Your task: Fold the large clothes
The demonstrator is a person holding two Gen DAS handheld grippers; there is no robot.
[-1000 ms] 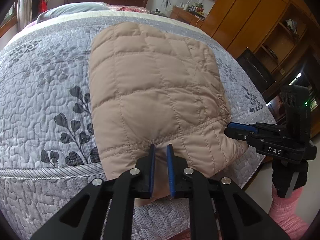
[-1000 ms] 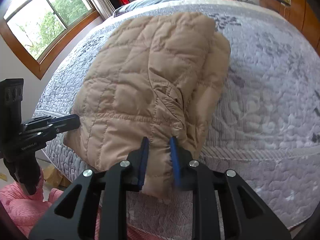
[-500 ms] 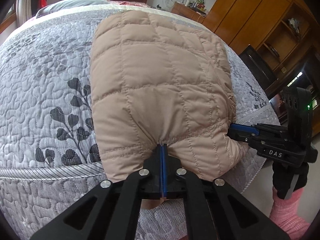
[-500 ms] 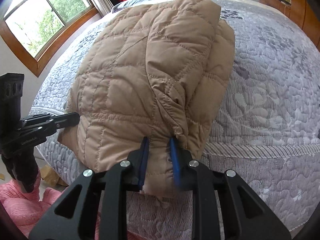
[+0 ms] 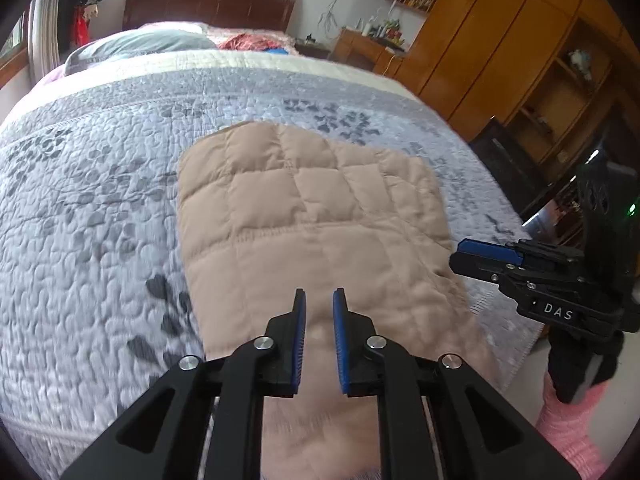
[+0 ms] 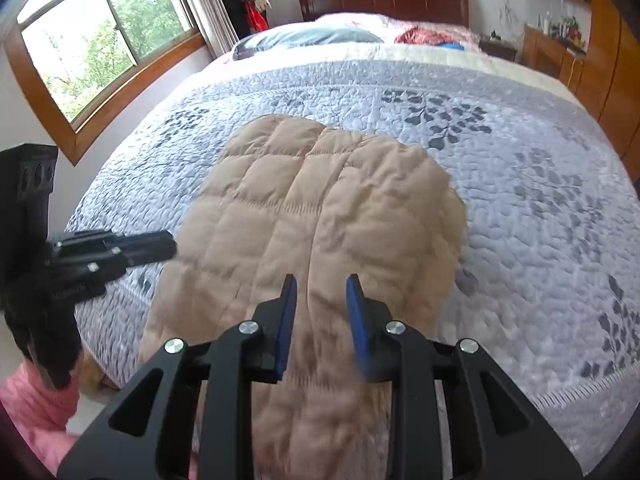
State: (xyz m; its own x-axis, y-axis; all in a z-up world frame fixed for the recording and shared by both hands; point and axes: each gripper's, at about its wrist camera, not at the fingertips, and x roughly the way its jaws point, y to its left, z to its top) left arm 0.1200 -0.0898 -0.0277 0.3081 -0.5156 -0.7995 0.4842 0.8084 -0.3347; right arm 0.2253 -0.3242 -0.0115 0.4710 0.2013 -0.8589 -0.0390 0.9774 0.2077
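Observation:
A tan quilted puffer jacket (image 5: 312, 216) lies folded on the bed, its near end hanging over the bed's front edge; it also shows in the right wrist view (image 6: 320, 216). My left gripper (image 5: 319, 304) is open and empty, held above the jacket's near end. My right gripper (image 6: 321, 292) is open and empty, also above the near end. The right gripper shows at the right of the left wrist view (image 5: 486, 256), off the jacket's right side. The left gripper shows at the left of the right wrist view (image 6: 152, 246), beside the jacket's left side.
The bed has a grey quilted bedspread (image 5: 88, 208) with leaf prints. Pillows (image 5: 144, 46) and a dark headboard (image 5: 208, 6) are at the far end. Wooden cabinets (image 5: 500, 56) stand along the right. A window (image 6: 100, 40) is on the left wall.
Both grippers have opened and let go of the jacket's near end, then drawn back and up. The jacket, raised half a second ago, now lies flatter on the bed.

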